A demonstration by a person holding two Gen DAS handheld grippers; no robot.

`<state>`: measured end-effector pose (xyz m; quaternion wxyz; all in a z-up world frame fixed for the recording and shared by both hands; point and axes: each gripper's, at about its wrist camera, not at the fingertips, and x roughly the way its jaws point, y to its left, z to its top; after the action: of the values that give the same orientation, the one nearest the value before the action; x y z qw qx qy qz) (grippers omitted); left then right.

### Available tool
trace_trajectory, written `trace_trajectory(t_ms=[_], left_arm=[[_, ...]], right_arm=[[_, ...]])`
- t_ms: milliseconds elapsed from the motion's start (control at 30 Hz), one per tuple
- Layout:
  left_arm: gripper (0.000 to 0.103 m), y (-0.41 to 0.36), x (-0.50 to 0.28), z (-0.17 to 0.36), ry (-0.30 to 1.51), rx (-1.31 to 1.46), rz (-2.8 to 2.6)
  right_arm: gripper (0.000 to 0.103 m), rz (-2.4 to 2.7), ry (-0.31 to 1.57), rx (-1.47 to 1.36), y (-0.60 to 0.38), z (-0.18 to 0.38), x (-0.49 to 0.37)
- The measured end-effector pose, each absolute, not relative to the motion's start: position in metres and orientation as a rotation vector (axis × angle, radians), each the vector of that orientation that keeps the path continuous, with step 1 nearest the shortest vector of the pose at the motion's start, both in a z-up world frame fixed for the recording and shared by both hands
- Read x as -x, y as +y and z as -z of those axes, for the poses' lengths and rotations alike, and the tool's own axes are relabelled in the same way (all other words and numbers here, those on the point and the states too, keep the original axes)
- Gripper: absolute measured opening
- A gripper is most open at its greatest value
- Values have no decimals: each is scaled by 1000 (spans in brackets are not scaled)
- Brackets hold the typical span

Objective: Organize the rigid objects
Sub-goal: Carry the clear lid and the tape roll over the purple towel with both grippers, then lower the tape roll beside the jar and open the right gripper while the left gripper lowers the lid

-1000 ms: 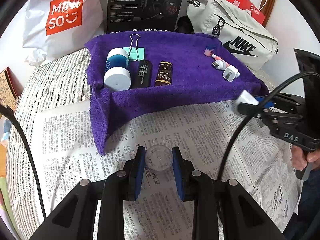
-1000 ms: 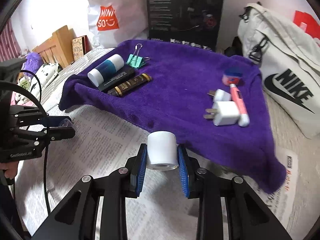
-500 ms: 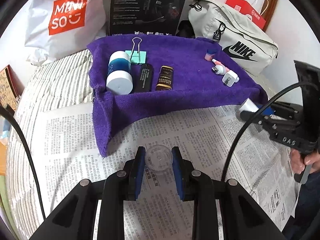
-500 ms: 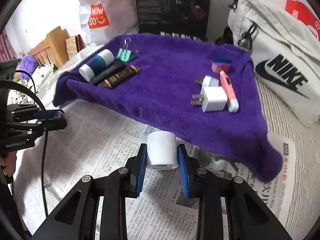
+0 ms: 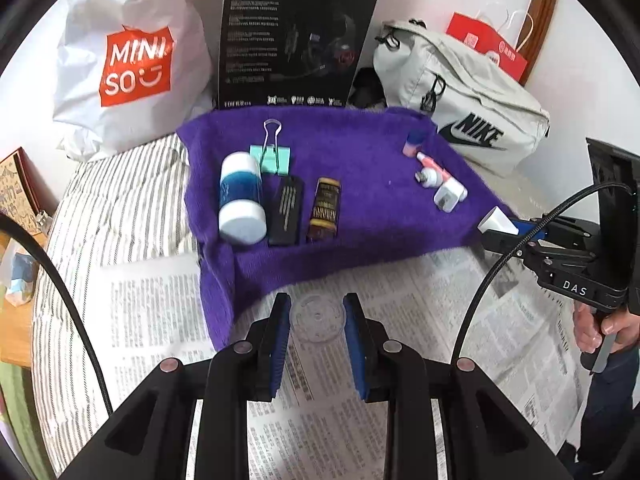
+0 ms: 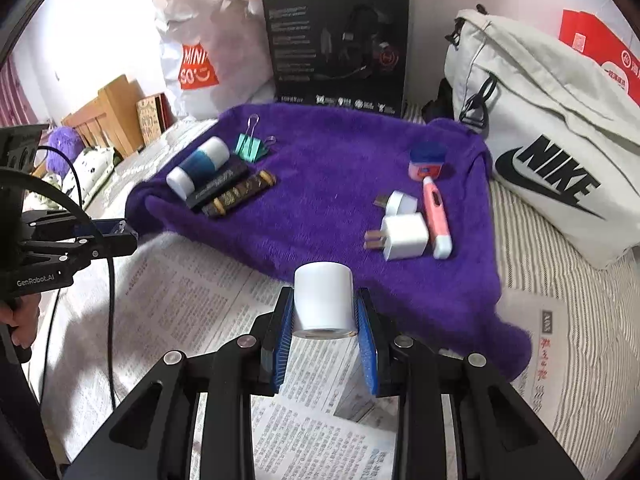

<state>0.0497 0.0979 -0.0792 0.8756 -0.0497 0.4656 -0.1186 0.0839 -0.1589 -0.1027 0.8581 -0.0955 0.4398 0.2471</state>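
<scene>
My left gripper [image 5: 316, 322] is shut on a clear round plastic lid [image 5: 318, 319], held above the newspaper near the front edge of the purple towel [image 5: 360, 160]. My right gripper [image 6: 323, 312] is shut on a white paper roll [image 6: 323, 300], held just before the towel's [image 6: 320, 184] front edge. On the towel lie a blue-and-white bottle [image 5: 240, 198], a black bar [image 5: 286, 210], a brown tube [image 5: 325, 208], a green binder clip [image 5: 272, 152], two white plug adapters [image 6: 402, 234], a pink pen [image 6: 436, 216] and a small pink jar [image 6: 427, 158].
Newspaper [image 5: 160, 300] covers the striped bed in front. A Miniso bag [image 5: 128, 56], a black headset box [image 5: 296, 36] and a grey Nike bag [image 5: 460, 104] stand behind the towel. The right gripper shows at the right edge of the left wrist view [image 5: 496, 224].
Both grippers have moved closer to the towel, still holding the lid and the paper roll. The items on the towel have not moved.
</scene>
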Motion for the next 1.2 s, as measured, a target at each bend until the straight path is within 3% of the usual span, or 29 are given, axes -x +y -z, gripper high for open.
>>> trace_trajectory(t_ms=[500, 1200], left_arm=[[26, 88, -90, 68, 970, 116, 268], [26, 88, -110, 80, 1004, 101, 289]], right_arm=[[30, -496, 890, 166, -167, 87, -152], [30, -429, 1020, 196, -142, 132, -244]])
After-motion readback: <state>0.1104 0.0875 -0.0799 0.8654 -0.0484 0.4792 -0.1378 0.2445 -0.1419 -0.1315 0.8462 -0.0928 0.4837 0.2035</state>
